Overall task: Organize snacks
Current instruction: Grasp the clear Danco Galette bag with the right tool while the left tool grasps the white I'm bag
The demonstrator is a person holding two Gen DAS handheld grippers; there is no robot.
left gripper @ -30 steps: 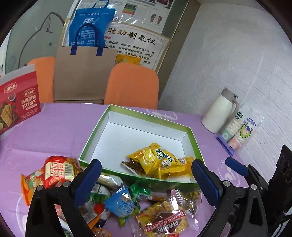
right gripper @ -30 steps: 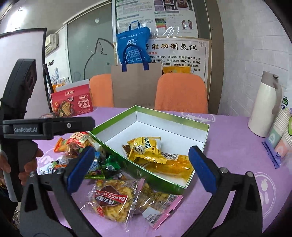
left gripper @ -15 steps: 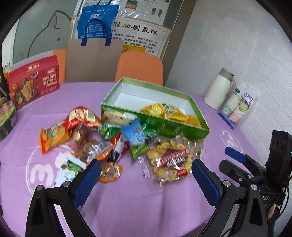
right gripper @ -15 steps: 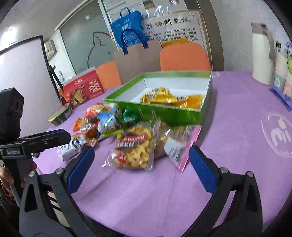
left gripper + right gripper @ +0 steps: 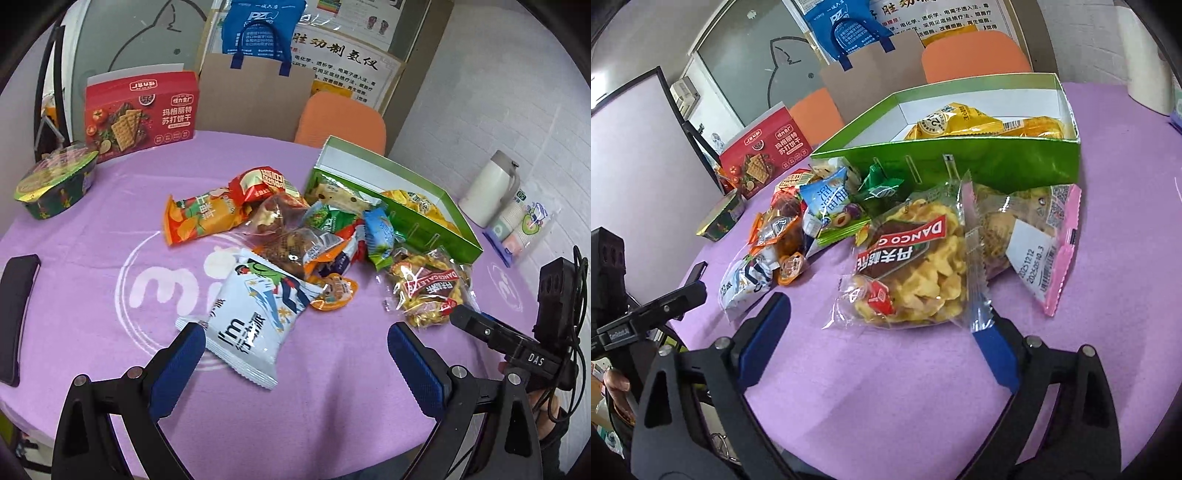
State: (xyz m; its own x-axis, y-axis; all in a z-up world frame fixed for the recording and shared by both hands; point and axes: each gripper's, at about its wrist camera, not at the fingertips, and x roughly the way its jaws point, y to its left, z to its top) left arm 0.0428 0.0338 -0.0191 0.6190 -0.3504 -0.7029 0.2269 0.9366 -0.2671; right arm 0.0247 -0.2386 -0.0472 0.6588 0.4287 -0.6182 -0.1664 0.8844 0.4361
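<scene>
The left claw (image 5: 295, 345) hangs wide open over the purple counter (image 5: 92, 258), its near pad beside a white snack packet (image 5: 255, 317). The right claw (image 5: 882, 328), jaws closing with nothing pressed between them, frames the near edge of a clear bag of yellow crisps (image 5: 912, 269). Beyond, mixed snacks (image 5: 295, 229) lie heaped against the green box (image 5: 979, 162), which holds yellow packets (image 5: 960, 123).

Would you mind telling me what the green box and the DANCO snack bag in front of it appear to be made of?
The green box looks like thin cardboard: glossy green outside, matte white inside, with straight folded walls and slotted tabs. The DANCO snack bag seems to be clear, shiny plastic film: the yellow pieces show through, it crinkles and glints, and its sealed edge is serrated.
</scene>
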